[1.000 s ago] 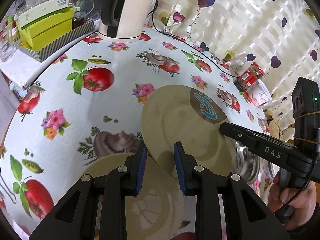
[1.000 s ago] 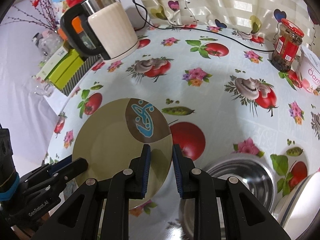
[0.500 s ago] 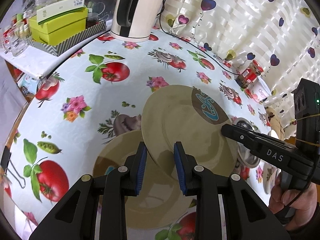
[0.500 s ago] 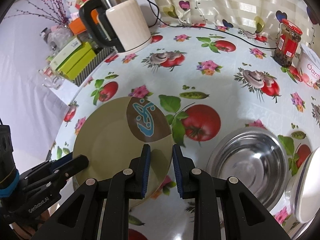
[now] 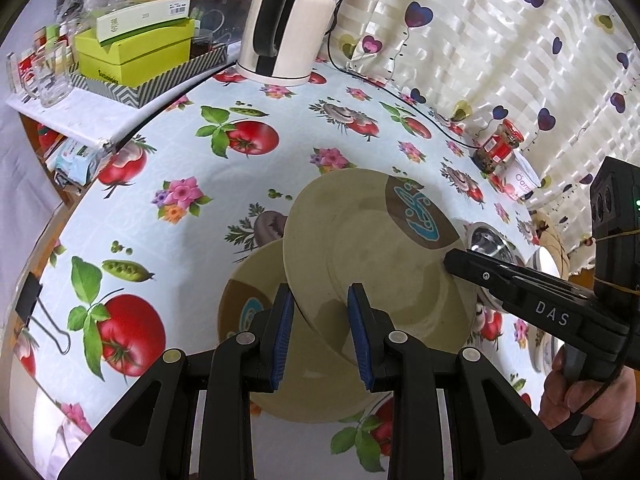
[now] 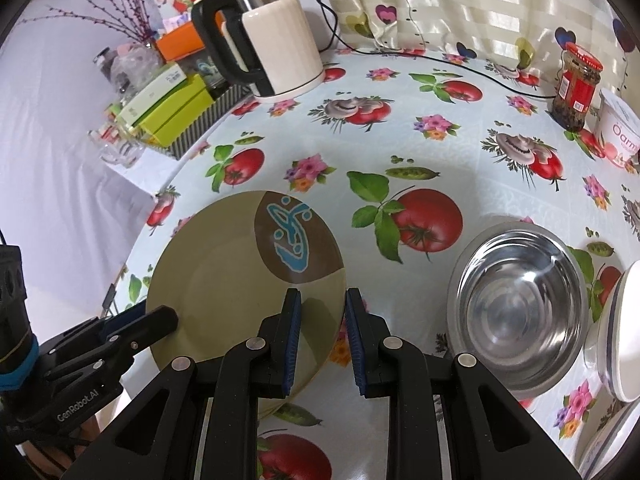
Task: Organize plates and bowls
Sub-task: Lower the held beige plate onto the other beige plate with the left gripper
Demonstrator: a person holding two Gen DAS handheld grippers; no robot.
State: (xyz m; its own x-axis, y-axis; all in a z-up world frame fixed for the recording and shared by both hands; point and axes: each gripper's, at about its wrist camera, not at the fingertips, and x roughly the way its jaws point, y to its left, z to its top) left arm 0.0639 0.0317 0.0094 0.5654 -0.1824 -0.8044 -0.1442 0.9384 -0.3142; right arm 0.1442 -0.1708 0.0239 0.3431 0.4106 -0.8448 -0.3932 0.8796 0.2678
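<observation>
Two tools: both pinch one olive round ceramic plate [image 5: 372, 264] by opposite rims, above the worktop [image 5: 160, 168].
Left wrist: left tool [image 5: 320, 336] grips its near rim; second matching plate [image 5: 256, 304] lies just below-left; right tool [image 5: 520, 300] reads "DAS".
Right wrist: right tool [image 6: 322, 336] clamps the plate's right rim; left tool [image 6: 100, 348] reads "GenRobot.AI"; steel bowl [image 6: 516, 304] lies right.

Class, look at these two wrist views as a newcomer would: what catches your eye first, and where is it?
First, the tan plate with a brown and blue motif, held above the table between both grippers, the left gripper and right gripper each clamping an edge. Under it lies a matching second plate on the tomato-print tablecloth; a steel bowl gleams to the right.
</observation>
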